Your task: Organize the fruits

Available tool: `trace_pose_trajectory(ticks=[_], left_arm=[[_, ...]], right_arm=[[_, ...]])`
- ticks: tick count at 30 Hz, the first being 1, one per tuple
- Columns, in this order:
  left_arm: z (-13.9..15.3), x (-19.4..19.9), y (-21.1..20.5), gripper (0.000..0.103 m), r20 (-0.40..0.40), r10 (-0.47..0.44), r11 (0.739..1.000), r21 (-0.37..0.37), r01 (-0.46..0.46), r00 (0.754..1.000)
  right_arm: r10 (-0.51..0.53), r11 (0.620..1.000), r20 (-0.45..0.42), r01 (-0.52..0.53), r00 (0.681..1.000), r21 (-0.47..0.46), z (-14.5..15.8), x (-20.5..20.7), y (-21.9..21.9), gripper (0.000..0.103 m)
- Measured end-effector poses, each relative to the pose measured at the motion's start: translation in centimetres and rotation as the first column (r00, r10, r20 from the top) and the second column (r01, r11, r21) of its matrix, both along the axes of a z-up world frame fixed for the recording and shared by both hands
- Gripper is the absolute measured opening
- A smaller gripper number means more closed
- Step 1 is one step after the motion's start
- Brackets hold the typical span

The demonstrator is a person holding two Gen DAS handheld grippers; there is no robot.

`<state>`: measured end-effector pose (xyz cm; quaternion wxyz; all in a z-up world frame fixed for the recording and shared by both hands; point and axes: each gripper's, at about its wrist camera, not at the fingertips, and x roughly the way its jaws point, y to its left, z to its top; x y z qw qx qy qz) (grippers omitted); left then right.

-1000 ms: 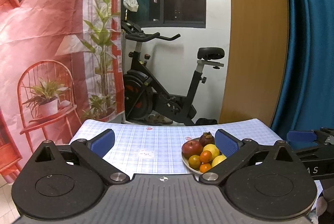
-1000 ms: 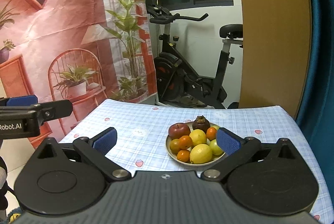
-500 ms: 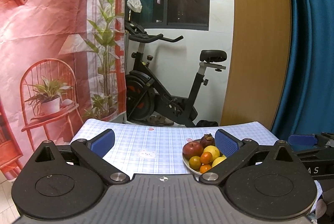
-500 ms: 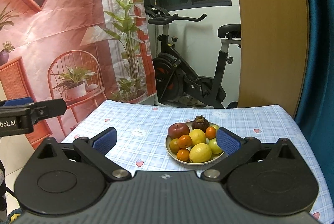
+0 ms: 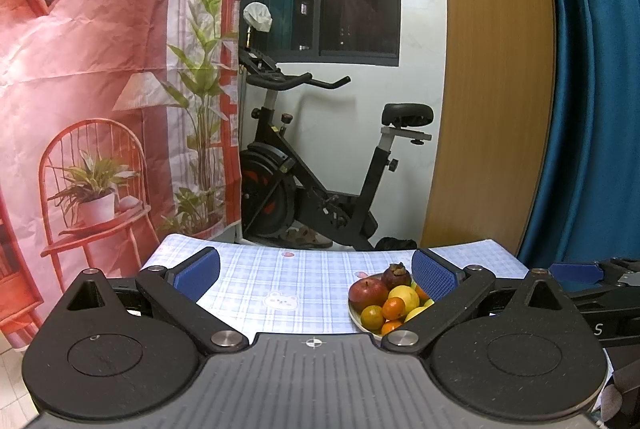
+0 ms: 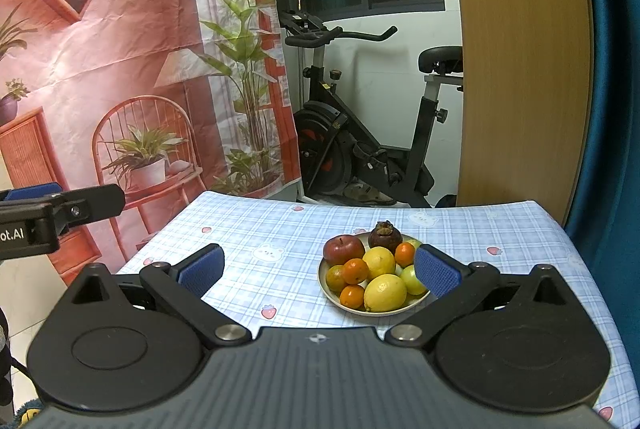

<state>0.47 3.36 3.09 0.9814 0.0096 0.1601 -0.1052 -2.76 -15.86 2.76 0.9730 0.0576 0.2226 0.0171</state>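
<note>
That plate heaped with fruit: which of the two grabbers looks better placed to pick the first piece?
Probably the right gripper. Its open jaws face the plate closely, with the front lemon just ahead. From the left gripper, also open, the plate sits off to the side, partly hidden behind one finger.

plate (image 6: 418, 302) 1 | apple (image 6: 343, 249) 1 | mangosteen (image 6: 385, 235) 1 | lemons (image 6: 385, 292) 2 | oranges (image 6: 355, 270) 4 | green fruits (image 6: 412, 279) 2

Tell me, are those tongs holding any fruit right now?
No. Both the left tongs and right tongs are open and empty; all fruit sits on the plate.
</note>
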Motion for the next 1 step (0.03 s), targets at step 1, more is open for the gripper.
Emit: trace_pose_trajectory(ticks=[1], left_arm=[[0.01,0.02,-0.01,0.103,-0.001,-0.001,1.0,0.0,0.001,1.0]], right_arm=[[0.001,1.0,-0.001,-0.001,1.0,0.001,-0.01,0.0,-0.01,0.103]])
